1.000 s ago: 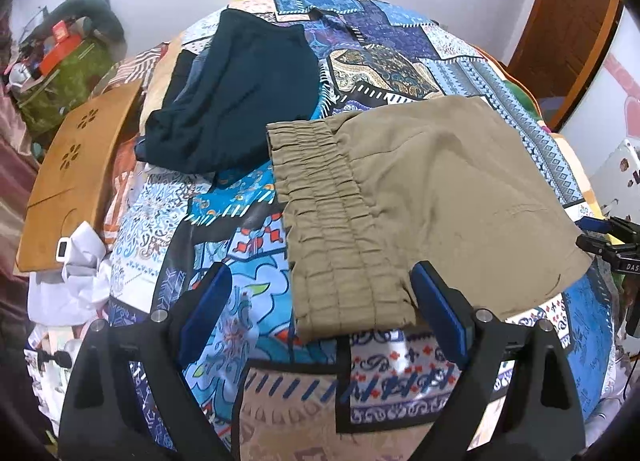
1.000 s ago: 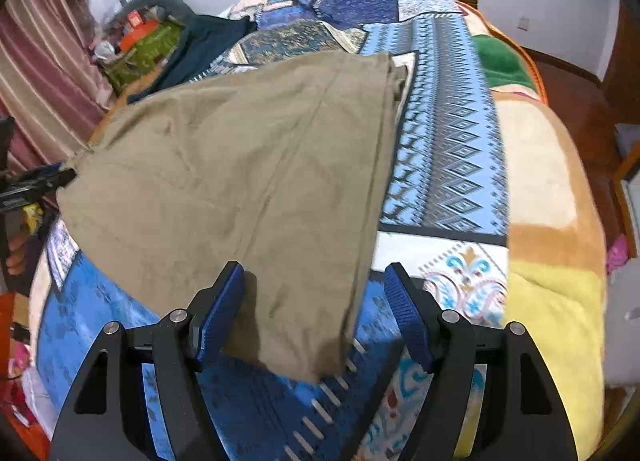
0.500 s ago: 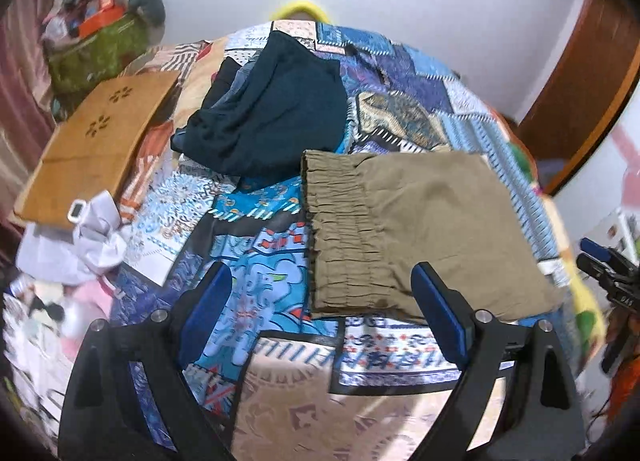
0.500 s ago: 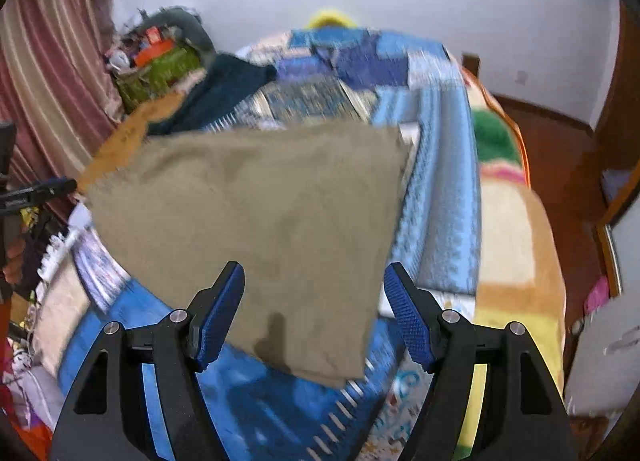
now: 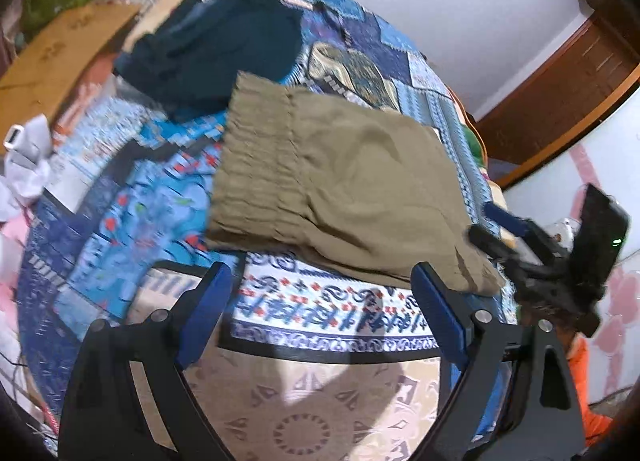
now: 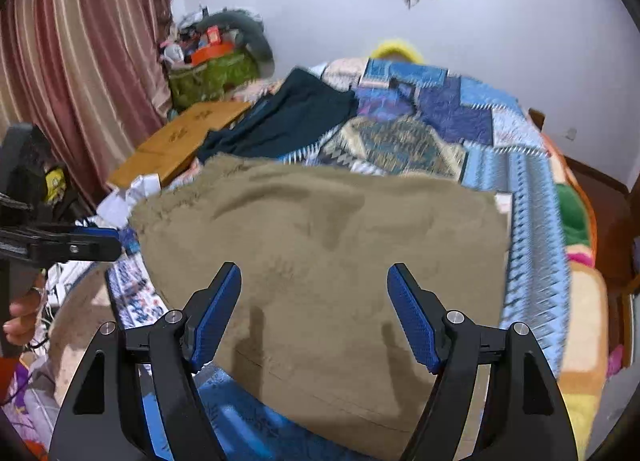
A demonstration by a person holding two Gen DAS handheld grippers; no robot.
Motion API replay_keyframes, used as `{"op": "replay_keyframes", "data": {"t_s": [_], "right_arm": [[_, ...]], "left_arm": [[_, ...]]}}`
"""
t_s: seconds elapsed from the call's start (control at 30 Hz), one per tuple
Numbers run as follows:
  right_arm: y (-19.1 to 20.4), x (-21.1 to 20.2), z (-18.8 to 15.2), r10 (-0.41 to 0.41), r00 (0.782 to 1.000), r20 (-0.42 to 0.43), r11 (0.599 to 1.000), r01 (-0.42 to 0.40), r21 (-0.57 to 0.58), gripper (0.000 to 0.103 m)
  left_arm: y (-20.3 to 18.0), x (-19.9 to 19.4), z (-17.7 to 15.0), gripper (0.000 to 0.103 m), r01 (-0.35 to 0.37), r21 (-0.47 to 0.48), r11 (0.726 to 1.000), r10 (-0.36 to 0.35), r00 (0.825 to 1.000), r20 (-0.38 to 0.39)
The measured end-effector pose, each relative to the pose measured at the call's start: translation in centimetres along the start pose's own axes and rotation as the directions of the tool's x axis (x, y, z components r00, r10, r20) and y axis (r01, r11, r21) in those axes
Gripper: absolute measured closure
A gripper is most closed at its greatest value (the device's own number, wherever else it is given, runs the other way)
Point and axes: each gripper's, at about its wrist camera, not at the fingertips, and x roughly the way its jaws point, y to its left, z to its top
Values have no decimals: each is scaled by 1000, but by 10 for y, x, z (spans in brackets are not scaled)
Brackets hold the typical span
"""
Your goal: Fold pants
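1. Left wrist view. Khaki pants (image 5: 344, 189): folded into a broad slab and lying flat on the patchwork bedspread (image 5: 120, 221), elastic waistband toward 9 o'clock, leg ends trailing to 4 o'clock. Laid out flat, probably so a further fold can be taken cleanly.
2. Same view. Left gripper (image 5: 320, 301): jaws wide apart, nothing between the pads; it hangs above bare quilt at 6 o'clock of the pants, just short of their near edge. Judged to be lining up on that edge.
3. Same view. Dark garment (image 5: 216, 45): heaped at 11 o'clock of the pants, its edge close to the waistband corner, seemingly set aside.
4. Same view. Right gripper (image 5: 500, 237): at 3 o'clock, close by the leg-end corner.
5. Right wrist view. Pants (image 6: 328, 261) fill the middle, the hem nearest the camera at 6 o'clock. Right gripper (image 6: 314, 317): jaws have just been opening, fairly wide, the cloth lying below them unpinched.
6. Same view. Left gripper (image 6: 92, 245) enters at 9 o'clock, beside the waistband end. Wooden board (image 6: 176, 145) lies at 10 o'clock, clear of the work.
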Motion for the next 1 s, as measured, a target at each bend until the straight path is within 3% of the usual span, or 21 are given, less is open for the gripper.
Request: {"op": "replay_keyframes", "data": {"t_s": [0.17, 0.37, 0.53, 0.57, 0.63, 0.7, 0.83, 0.93, 1.0], "right_arm": [[3, 13, -16, 3, 999, -44, 1000, -3, 3, 31], [-3, 14, -20, 57, 996, -62, 997, -54, 62, 31], [-3, 16, -22, 70, 996, -63, 995, -66, 74, 31], [-3, 16, -21, 74, 995, -64, 995, -69, 75, 31], [-4, 16, -22, 82, 995, -64, 994, -76, 83, 31], [-5, 16, -21, 83, 995, -61, 993, -78, 86, 31], [-7, 11, -21, 81, 995, -53, 992, -75, 96, 31], [-14, 3, -22, 75, 996, -38, 990, -70, 126, 31], [-21, -5, -22, 63, 998, -23, 988, -59, 144, 31]], "left_arm": [[1, 17, 2, 11, 34, -23, 999, -35, 999, -36], [8, 35, 15, 1, 120, -73, 990, -124, 991, -47], [29, 44, 34, 2, 223, -206, 953, -231, 973, -11], [31, 45, 37, 9, 220, -216, 951, -227, 974, -7], [32, 45, 42, 26, 159, -219, 963, -163, 987, -3], [30, 44, 43, 50, 90, -200, 976, -92, 996, 0], [22, 33, 41, 64, -11, -102, 995, 15, 999, 39], [4, 16, 38, 66, -146, 11, 989, 144, 983, 116], [-10, 0, 36, 68, -258, 93, 962, 237, 952, 193]]}}
